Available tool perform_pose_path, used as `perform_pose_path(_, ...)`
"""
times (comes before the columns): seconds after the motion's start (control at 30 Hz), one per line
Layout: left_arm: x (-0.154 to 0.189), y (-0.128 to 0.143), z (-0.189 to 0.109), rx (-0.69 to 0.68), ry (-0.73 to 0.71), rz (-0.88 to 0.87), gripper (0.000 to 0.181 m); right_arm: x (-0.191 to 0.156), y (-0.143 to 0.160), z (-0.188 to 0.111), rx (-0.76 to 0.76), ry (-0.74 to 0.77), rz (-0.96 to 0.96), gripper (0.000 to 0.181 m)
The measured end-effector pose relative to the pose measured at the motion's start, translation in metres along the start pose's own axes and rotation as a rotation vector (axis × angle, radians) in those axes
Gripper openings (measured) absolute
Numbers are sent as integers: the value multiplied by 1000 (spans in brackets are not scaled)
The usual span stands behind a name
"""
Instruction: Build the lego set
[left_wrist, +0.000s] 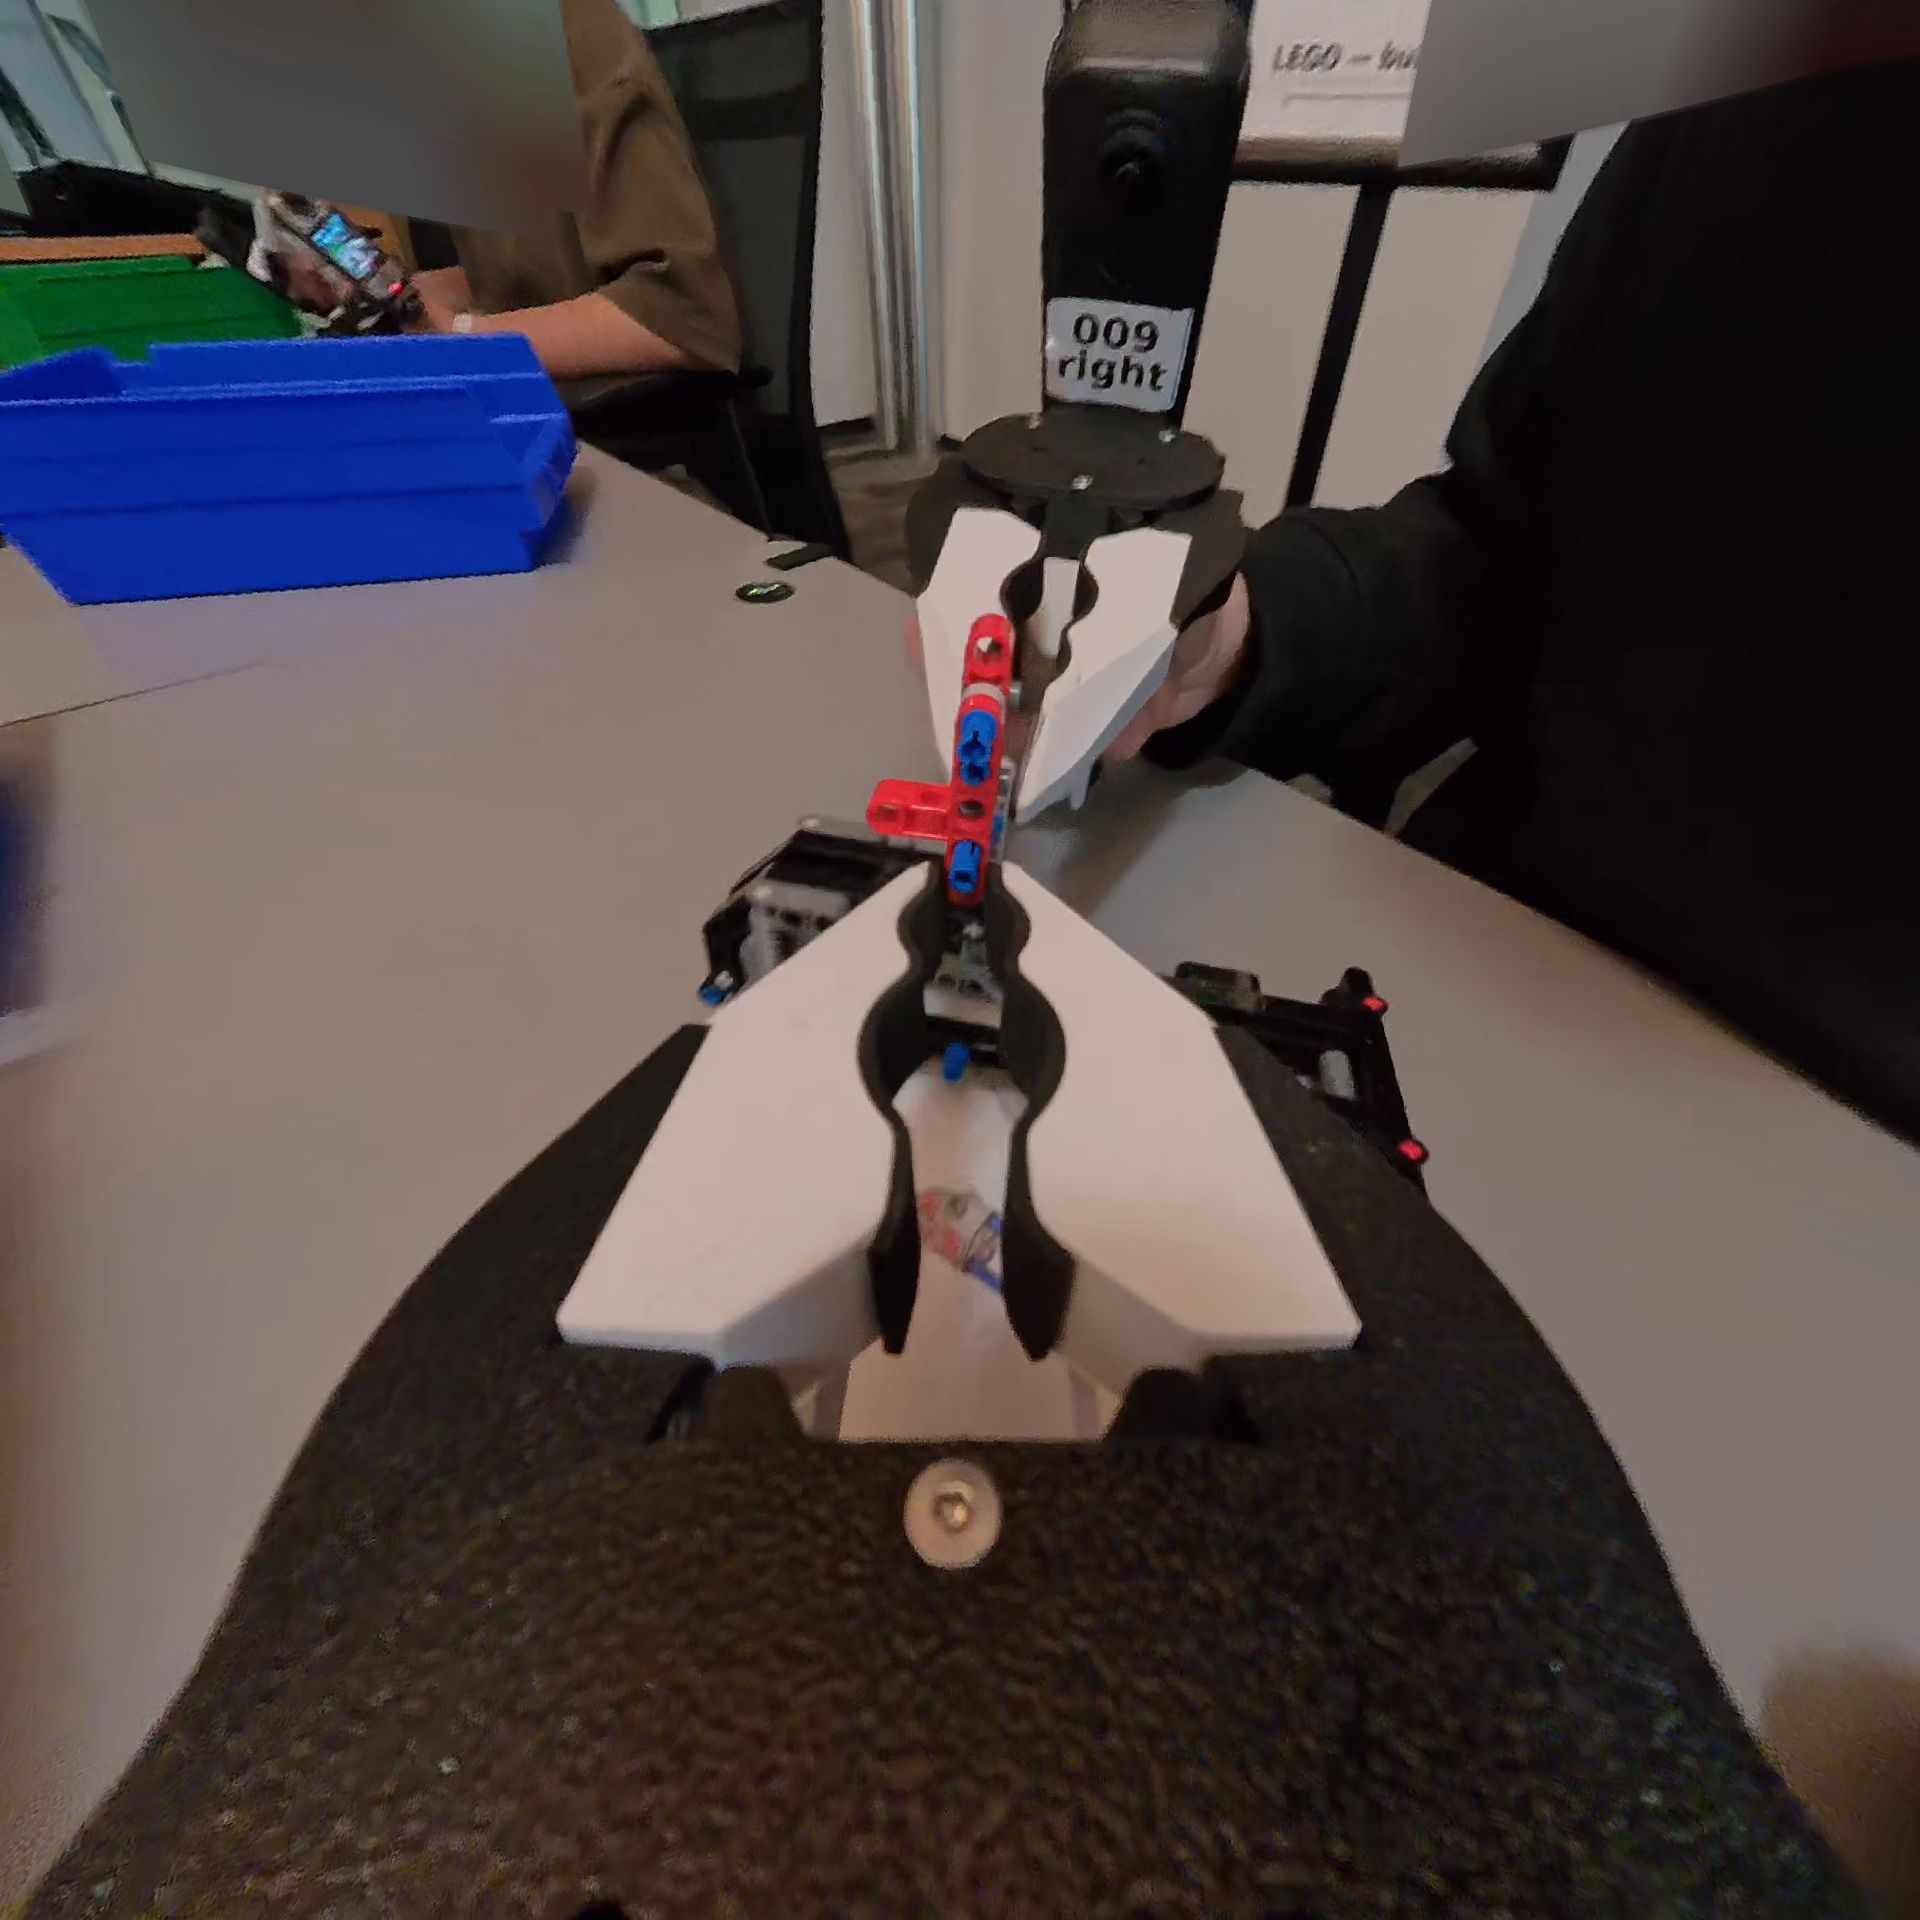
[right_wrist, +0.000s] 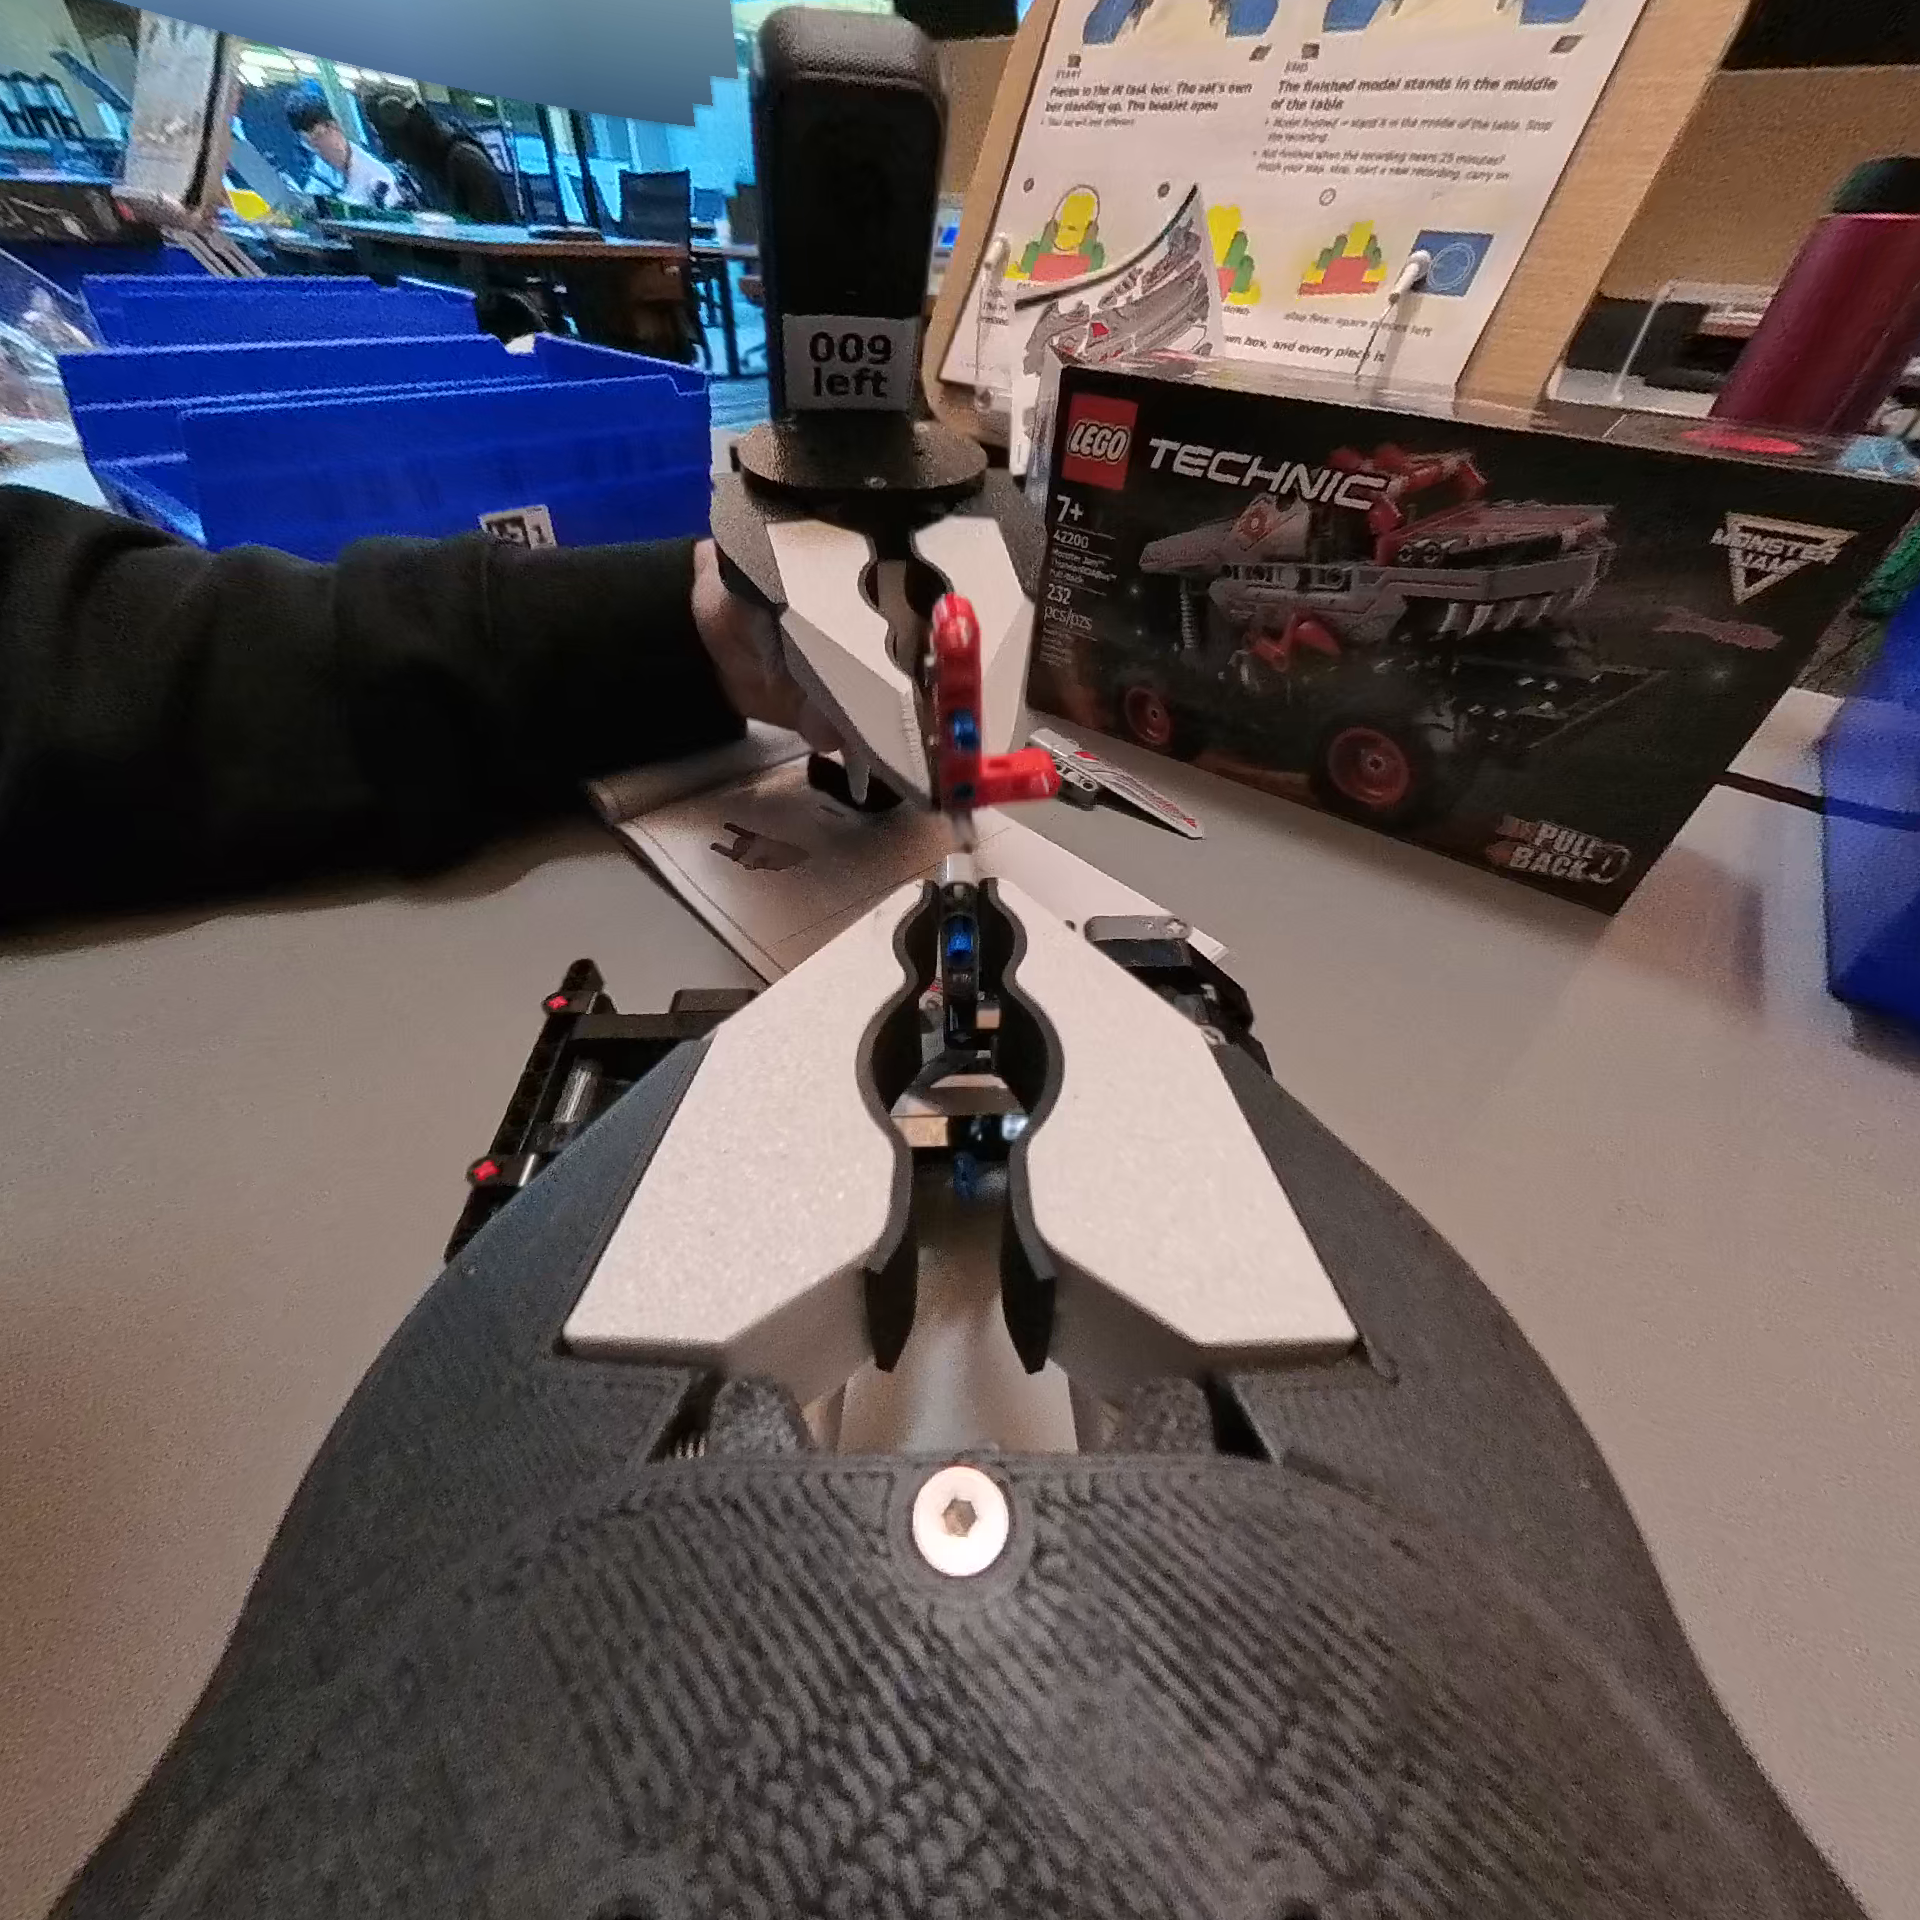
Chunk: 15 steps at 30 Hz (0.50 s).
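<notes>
Two grippers meet tip to tip above the table (left_wrist: 416, 935) — the left gripper (left_wrist: 961, 894) is clamped on the red beam's (left_wrist: 971, 748) lower end, the right gripper (right_wrist: 961, 899) on a black piece (right_wrist: 961, 966). The chassis (right_wrist: 561, 1081) lies just beneath both.

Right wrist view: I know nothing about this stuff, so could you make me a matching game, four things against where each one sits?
Things:
1. red piece
2. stacked blue bins
3. set box
4. black frame

Places:
A. at the back, on the left
B. flat on the table, nearest the camera
C. held up in the air, centre
D. standing on the table, on the right

Pairs: 1-C, 2-A, 3-D, 4-B
</notes>
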<state>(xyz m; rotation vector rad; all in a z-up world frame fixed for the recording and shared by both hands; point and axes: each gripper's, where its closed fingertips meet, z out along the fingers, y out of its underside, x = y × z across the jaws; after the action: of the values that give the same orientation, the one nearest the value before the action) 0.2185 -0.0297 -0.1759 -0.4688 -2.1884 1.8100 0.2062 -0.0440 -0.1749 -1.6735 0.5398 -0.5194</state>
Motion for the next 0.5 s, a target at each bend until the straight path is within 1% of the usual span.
perform_pose_path(0.1,-6,-10,-16,48,-38,2,4,-1,0,0,-1,-9,0,4)
perform_pose_path(0.23,-8,-8,-26,18,-72,18,4,-2,0,3,0,3,-27,4)
perform_pose_path(0.5,-3,-20,-24,43,-69,91,4,-1,-1,6,-2,81,-98,5)
